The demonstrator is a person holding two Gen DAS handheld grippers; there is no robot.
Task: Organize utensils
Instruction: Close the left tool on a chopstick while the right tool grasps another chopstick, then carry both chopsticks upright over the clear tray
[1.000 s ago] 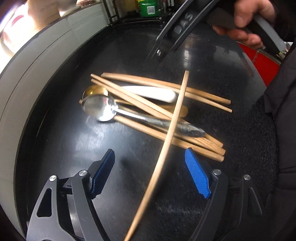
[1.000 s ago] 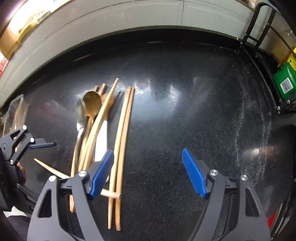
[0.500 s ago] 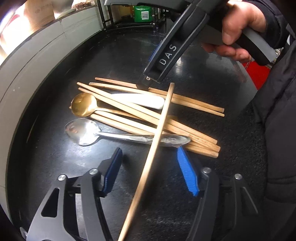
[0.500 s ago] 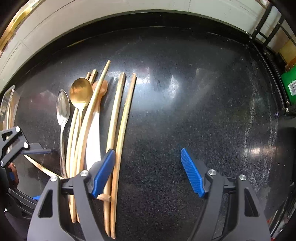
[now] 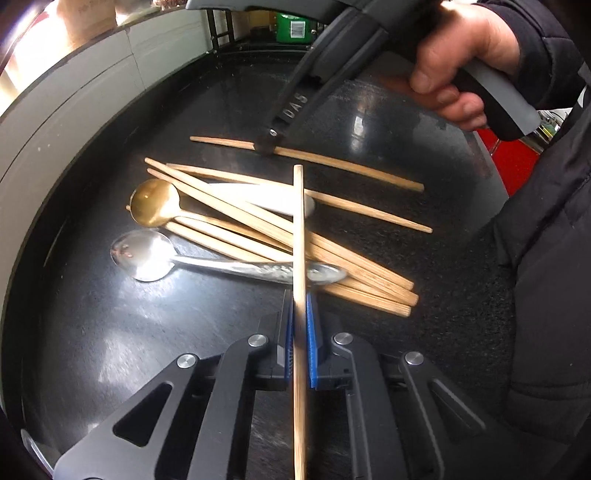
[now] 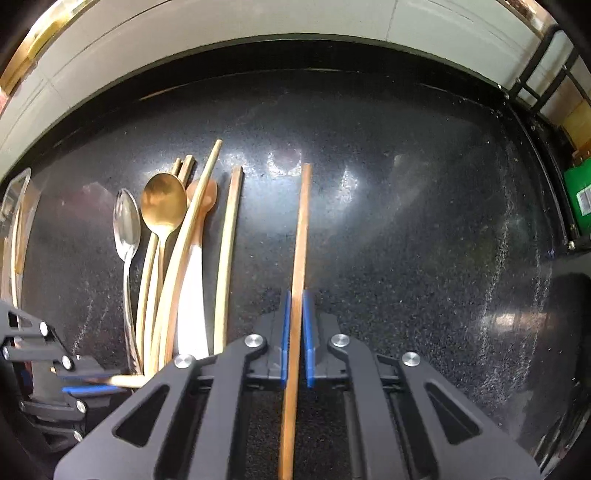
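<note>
A pile of wooden chopsticks (image 5: 280,236), a gold spoon (image 5: 151,203), a silver spoon (image 5: 144,254) and a white-handled utensil (image 5: 258,195) lies on the black counter (image 5: 110,332). My left gripper (image 5: 300,314) is shut on one chopstick (image 5: 298,236) that points forward across the pile. My right gripper (image 6: 294,314) is shut on another chopstick (image 6: 301,229), held to the right of the pile. The right gripper also shows in the left wrist view (image 5: 267,142), clamped on that chopstick (image 5: 351,168) beyond the pile. The gold spoon (image 6: 164,206) and silver spoon (image 6: 127,221) lie left of it.
A clear container (image 6: 16,221) stands at the far left of the right wrist view. A black wire rack (image 6: 543,70) with a green box (image 6: 580,195) stands at the counter's right end. A pale tiled wall (image 6: 258,22) runs behind the counter. A red object (image 5: 517,162) lies at the right.
Both grippers were open half a second ago and have now closed, each on a chopstick. The right gripper's chopstick has shifted away from the pile.
</note>
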